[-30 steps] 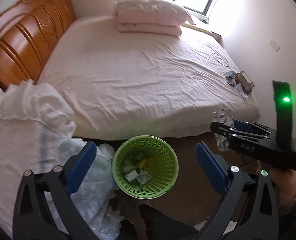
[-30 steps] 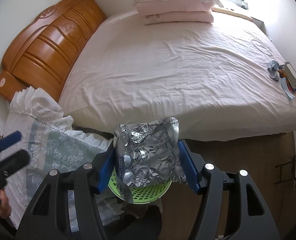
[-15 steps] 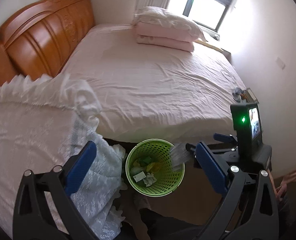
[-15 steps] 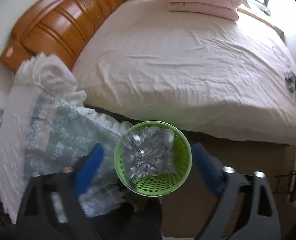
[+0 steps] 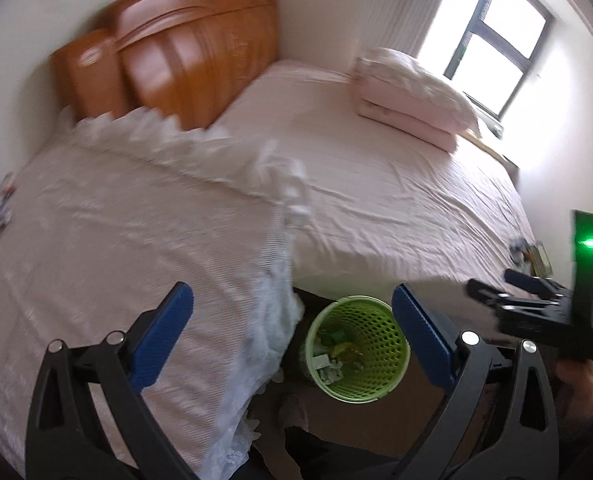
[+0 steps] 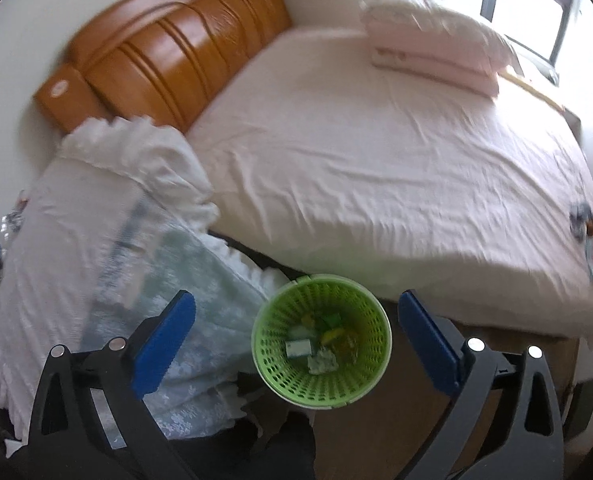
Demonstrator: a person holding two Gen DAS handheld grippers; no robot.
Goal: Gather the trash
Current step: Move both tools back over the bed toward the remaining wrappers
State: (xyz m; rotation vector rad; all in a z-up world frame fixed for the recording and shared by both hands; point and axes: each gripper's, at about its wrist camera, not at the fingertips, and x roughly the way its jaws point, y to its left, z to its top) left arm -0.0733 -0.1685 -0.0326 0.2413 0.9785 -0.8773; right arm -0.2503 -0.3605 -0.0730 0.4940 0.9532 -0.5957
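Both grippers tilted steeply down over the green mesh basket (image 6: 322, 344) on the floor beside the bed (image 6: 376, 168). The right gripper (image 6: 296, 332) had just been opening, its blue pads spread wide with nothing between them; the left gripper (image 5: 292, 328) also gaped empty. Scraps of trash (image 6: 322, 360) lay inside the basket.

Each gripper is built of black frames with triangular cut-outs. On the left gripper (image 5: 292, 330), two fingers (image 5: 162, 334) are faced with blue ribbed pads, and round silver screws are set at the pivots. The right gripper (image 6: 296, 338) is made the same way: blue-padded fingers (image 6: 164, 338), black arms, silver screw heads. In the left view, a black upright block with a glowing green light is carried on the right gripper's body.
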